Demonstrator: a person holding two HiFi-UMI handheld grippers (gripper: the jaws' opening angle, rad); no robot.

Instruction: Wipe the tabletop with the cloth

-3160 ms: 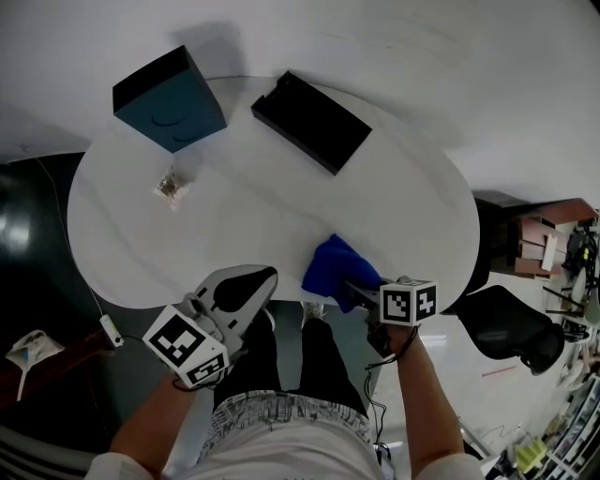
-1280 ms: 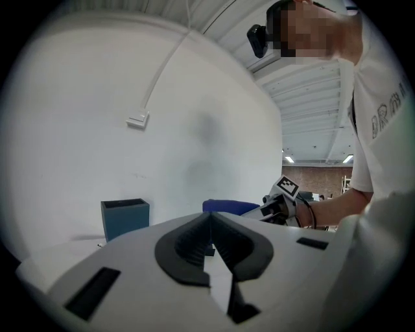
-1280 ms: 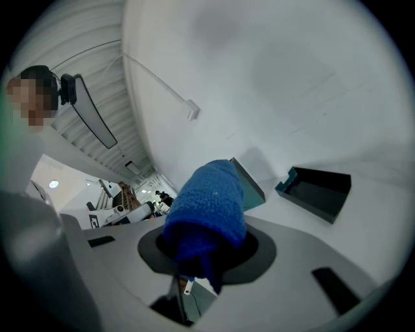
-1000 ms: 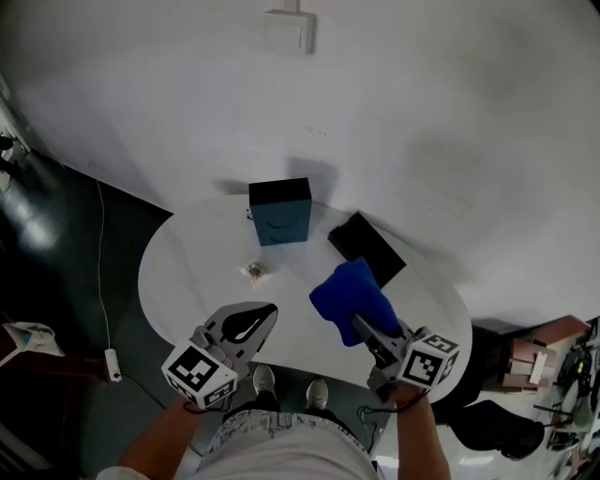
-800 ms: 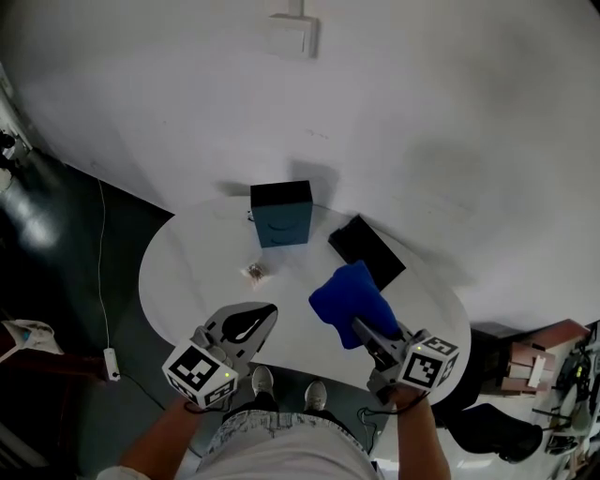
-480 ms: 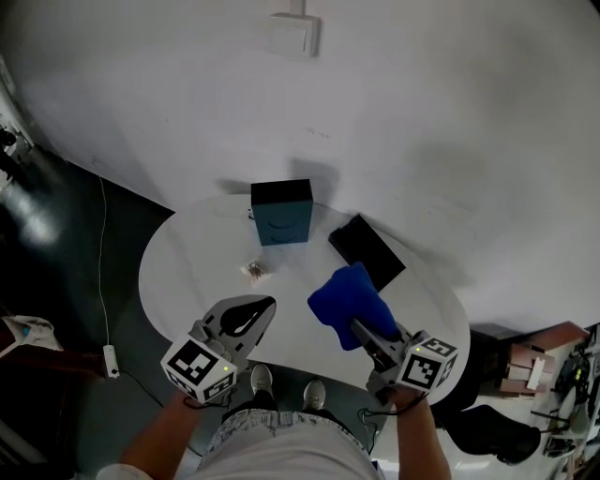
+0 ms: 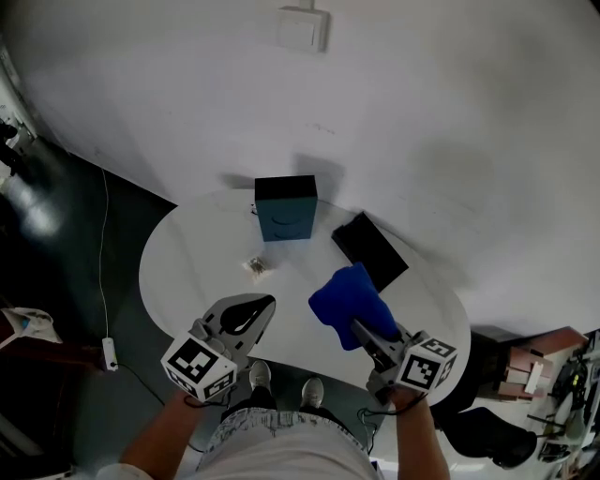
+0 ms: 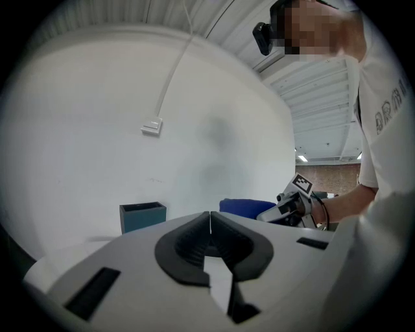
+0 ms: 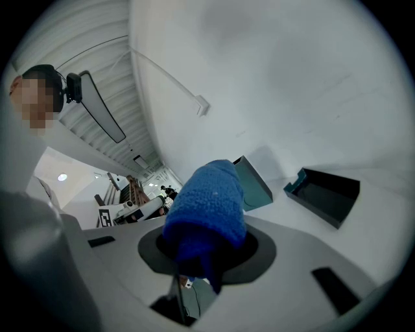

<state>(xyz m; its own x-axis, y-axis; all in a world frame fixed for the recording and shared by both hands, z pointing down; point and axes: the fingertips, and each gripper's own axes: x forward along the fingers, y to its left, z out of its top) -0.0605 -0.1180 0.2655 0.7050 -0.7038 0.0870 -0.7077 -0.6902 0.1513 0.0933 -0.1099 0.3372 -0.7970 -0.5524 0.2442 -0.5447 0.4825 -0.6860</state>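
Right hand-held gripper (image 9: 194,262): jaws clamped on the blue cloth (image 7: 349,302). The cloth bunches up out of the jaws in a thick roll and hides their tips. In the head view it lies over the near right part of the table (image 7: 187,272), close to the near edge. Whether it touches the surface cannot be determined.

Left hand-held gripper (image 8: 209,241): jaws closed together, pads meeting along a thin line, nothing between them. In the head view it is held over the table's near edge, left of the cloth and apart from it.

Items on the table:
- Teal box (image 7: 286,208), upright and open at the top, at the middle of the far edge.
- Black tray (image 7: 369,250), flat and set at an angle, at the far right edge. It is just right of the teal box and not touching it. The cloth overlaps its near corner in the head view.
- Small wrapped item (image 7: 256,266), left of the table's centre, nearer than the teal box and apart from it. Its nature is too small to make out.

Surroundings: a white wall (image 7: 450,112) runs behind the far edge, with a switch plate (image 7: 303,26) mounted high on it. A thin cable (image 7: 103,234) runs down across the dark floor (image 7: 56,309) beyond the left edge. The person's shoes (image 7: 259,377) show below the near edge.
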